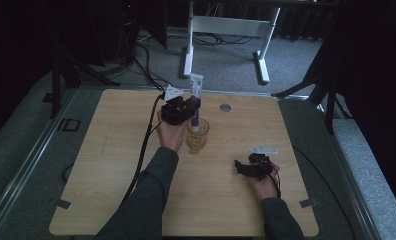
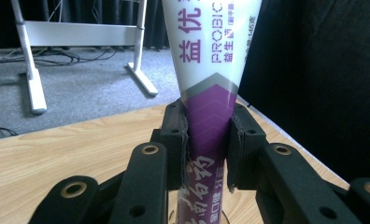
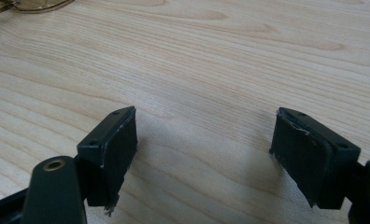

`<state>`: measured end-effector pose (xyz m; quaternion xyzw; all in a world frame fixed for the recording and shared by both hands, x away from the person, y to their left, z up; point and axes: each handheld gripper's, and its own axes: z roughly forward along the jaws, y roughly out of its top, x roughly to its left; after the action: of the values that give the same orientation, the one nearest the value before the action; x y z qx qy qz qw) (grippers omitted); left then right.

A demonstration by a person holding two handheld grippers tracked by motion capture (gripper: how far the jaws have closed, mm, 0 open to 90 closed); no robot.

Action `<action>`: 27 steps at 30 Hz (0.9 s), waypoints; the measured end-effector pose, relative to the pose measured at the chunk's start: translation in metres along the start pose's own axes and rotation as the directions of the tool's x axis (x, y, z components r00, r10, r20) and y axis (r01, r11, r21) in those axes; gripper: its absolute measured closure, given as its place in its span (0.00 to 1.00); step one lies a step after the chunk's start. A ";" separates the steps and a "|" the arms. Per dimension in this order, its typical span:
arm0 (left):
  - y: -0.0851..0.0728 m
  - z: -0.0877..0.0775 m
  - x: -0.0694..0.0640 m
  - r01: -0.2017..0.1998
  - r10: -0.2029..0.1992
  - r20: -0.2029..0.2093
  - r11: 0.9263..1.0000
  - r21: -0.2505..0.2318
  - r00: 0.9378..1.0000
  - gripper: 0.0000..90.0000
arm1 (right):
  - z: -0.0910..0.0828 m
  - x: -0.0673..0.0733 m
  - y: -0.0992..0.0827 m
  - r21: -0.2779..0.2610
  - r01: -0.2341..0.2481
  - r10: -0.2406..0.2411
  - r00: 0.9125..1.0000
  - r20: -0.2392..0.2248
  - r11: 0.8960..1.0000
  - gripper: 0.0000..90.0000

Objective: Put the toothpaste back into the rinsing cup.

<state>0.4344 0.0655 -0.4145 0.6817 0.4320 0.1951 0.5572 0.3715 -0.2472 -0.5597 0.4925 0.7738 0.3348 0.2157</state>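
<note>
Left tool (image 1: 192, 106), clamped on the purple-and-white tube (image 1: 196, 100), holds it upright in the amber glass (image 1: 197, 135) at frame centre; release remains. Right tool (image 1: 246, 167), agape and empty, rests lower right on the worktop (image 1: 111, 175).

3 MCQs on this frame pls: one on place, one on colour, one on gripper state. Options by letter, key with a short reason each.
1. Where does the lower end of the white-and-purple toothpaste tube sit?
A. in the amber glass cup
B. flat on the wooden table
C. on the floor

2. What colour is the tube's lower half?
A. green
B. purple
C. red

3. How do the right gripper jaws stand?
A. shut on the tube
B. shut on the cup
C. open over bare wood

Key: 1 A, the high view shows the tube rising from the cup, clamped by the left gripper. 2 B, purple below the grey chevron. 3 C, jaws wide apart, nothing between.
</note>
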 end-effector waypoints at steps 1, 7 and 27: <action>0.000 0.001 0.000 0.000 0.000 0.000 1.000 -0.002 1.000 0.79 | 0.000 0.000 0.000 0.000 0.001 -0.001 1.000 0.000 1.000 0.25; 0.000 0.007 0.001 0.001 -0.001 -0.007 1.000 0.015 1.000 0.79 | 0.000 0.000 0.000 0.000 0.000 0.000 1.000 -0.001 1.000 0.25; -0.004 0.023 -0.002 -0.075 0.078 -0.034 0.994 0.084 0.996 0.79 | 0.000 0.000 0.000 0.000 -0.001 0.001 1.000 -0.001 1.000 0.25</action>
<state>0.4494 0.0504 -0.4245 0.7167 0.4235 0.2110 0.5124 0.3714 -0.2471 -0.5597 0.4928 0.7736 0.3353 0.2150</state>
